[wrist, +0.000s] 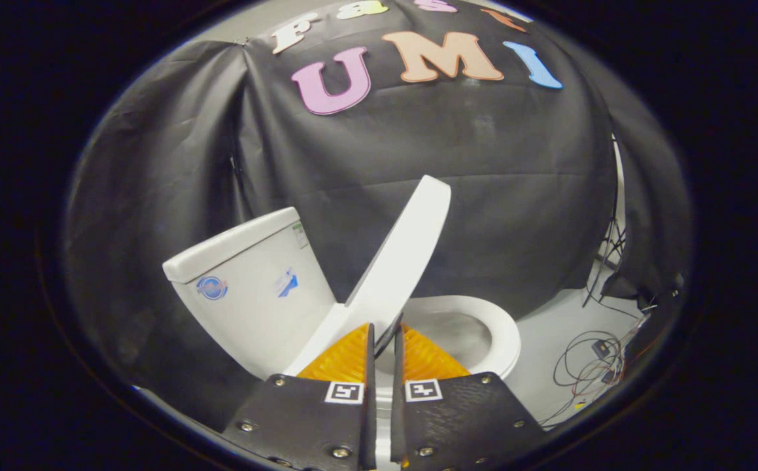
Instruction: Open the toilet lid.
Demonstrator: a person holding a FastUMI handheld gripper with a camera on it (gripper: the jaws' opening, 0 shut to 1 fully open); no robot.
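The toilet lid (pixel 399 261), at the centre of the frame, stands raised and tilted, its upper end leaning away from the tank (pixel 248 281) at centre left. Its lower edge sits pinched between the fingers of the gripper (pixel 385 337), which are nearly closed upon it. The bowl rim (pixel 506 340) lies just right of the fingers; cables (pixel 591 369) trail at lower right.

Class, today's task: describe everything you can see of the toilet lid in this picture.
The toilet lid is white, smooth and glossy, apparently hard plastic, thin and oval with a rounded edge. It stands raised, tilted between the tank and the open bowl, not yet leaning back on the tank. Its lower edge sits between the fingers of the gripper, which are nearly closed around it; whether both press on it cannot be told.
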